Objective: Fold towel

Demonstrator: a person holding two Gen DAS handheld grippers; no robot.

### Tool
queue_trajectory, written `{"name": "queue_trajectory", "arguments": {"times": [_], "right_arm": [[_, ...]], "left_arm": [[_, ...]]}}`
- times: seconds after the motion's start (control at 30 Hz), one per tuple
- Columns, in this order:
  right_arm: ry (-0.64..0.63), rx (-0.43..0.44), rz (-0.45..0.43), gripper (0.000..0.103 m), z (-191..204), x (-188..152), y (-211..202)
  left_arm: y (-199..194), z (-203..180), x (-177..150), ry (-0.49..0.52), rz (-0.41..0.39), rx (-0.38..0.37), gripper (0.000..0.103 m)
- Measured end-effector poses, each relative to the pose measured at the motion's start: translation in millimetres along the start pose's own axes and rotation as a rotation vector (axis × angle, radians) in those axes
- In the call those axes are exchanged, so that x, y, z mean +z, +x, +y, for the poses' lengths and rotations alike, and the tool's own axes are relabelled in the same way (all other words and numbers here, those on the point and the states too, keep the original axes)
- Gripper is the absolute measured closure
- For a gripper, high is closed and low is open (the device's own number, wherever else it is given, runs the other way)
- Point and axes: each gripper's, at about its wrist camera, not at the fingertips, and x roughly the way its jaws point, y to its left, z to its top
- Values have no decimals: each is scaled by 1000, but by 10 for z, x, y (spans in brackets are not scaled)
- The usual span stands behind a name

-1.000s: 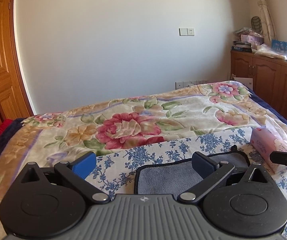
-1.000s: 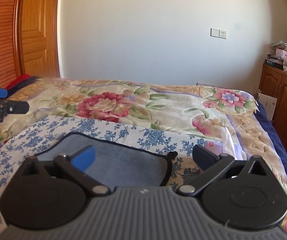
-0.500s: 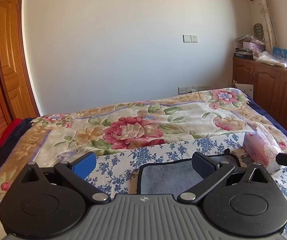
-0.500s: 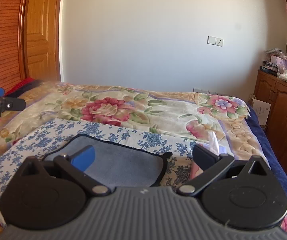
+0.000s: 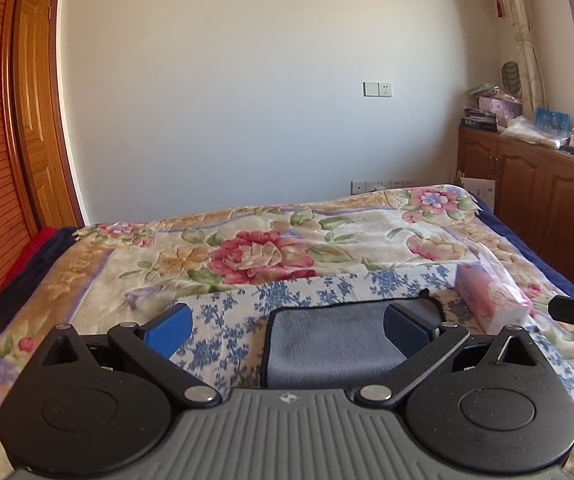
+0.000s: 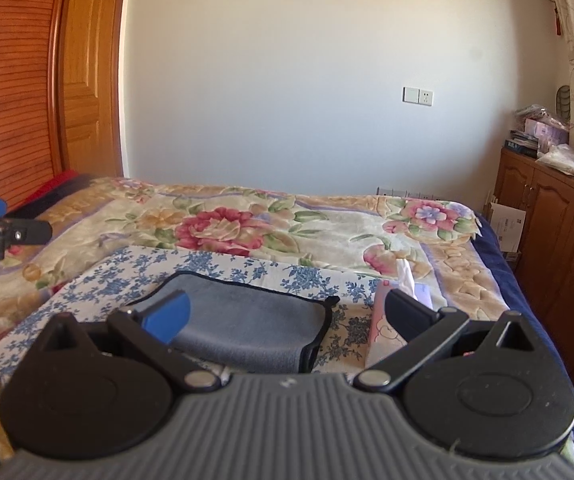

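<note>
Grey, black-edged towel (image 5: pixel 339 344) lies folded on the blue-flowered cloth (image 5: pixel 311 288); from the left view, our left tongs (image 5: pixel 287 326) gape wide, backed off it since a second ago. Right view: right tongs (image 6: pixel 287 314) wide too, lifted clear of the towel (image 6: pixel 247 320), so folding looks finished.

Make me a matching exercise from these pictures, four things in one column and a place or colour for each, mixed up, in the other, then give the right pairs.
Column one:
1. towel
2. tissue box
3. light switch
4. wooden cabinet

Column two:
A. on the white wall
B. grey with a black edge
C. against the wall, right of the bed
D. pink, lying just right of the towel

Pairs: 1-B, 2-D, 3-A, 4-C
</note>
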Motion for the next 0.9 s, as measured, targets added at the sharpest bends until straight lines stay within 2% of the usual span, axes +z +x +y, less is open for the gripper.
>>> {"name": "queue_trajectory", "arguments": {"times": [0.27, 0.4, 0.6, 0.9], "right_arm": [[3, 16, -18, 0, 123, -17, -303], [11, 18, -26, 0, 146, -14, -404], [19, 8, -39, 0, 173, -36, -541], [18, -15, -46, 0, 178, -162, -739]], "left_arm": [[-456, 0, -144, 46, -32, 24, 0], [-557, 47, -190, 2, -1, 7, 0], [-683, 19, -332, 27, -14, 33, 0], [-913, 32, -602, -4, -57, 40, 0]]}}
